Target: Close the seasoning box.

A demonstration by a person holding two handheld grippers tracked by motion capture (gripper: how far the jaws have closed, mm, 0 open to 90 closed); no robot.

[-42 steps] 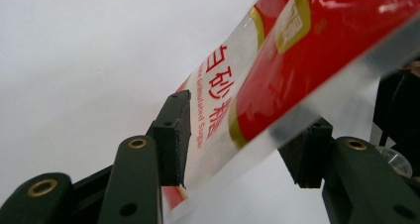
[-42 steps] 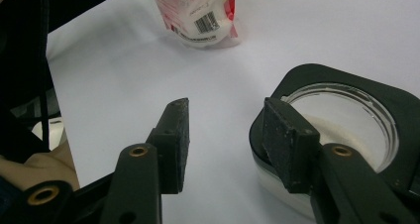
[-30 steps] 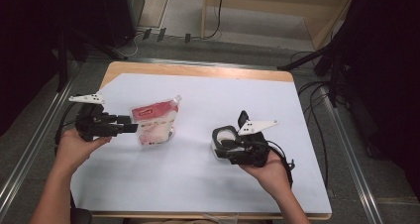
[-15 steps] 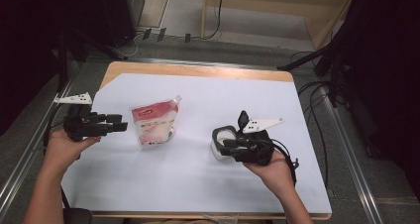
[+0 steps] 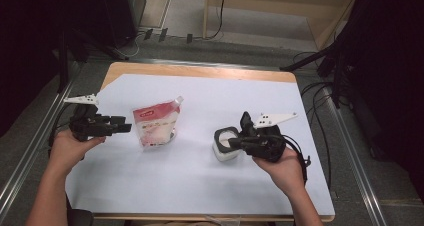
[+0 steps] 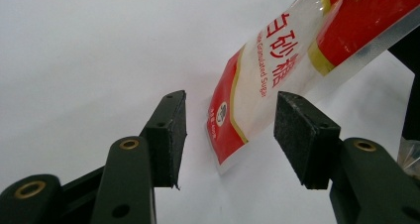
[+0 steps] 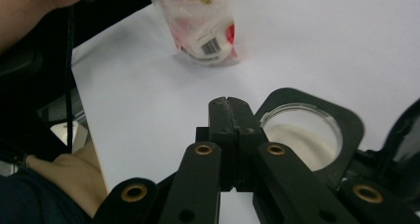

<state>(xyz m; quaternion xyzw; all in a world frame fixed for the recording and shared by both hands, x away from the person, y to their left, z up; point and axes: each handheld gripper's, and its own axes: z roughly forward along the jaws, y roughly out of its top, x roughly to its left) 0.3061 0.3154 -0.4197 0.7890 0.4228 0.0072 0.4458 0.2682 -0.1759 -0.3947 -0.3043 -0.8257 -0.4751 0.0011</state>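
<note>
The pouch [image 5: 156, 124] stood mid-table on the white sheet [image 5: 200, 186], its top cut off in both gripper views; the jar [image 5: 226, 143], right of it, was partly hidden by the right gripper [image 5: 240, 136]. That gripper's jaws had just been closing and met with nothing between them. The left gripper [image 5: 122, 127], half open and empty, had pulled back left of the pouch since earlier.
</note>
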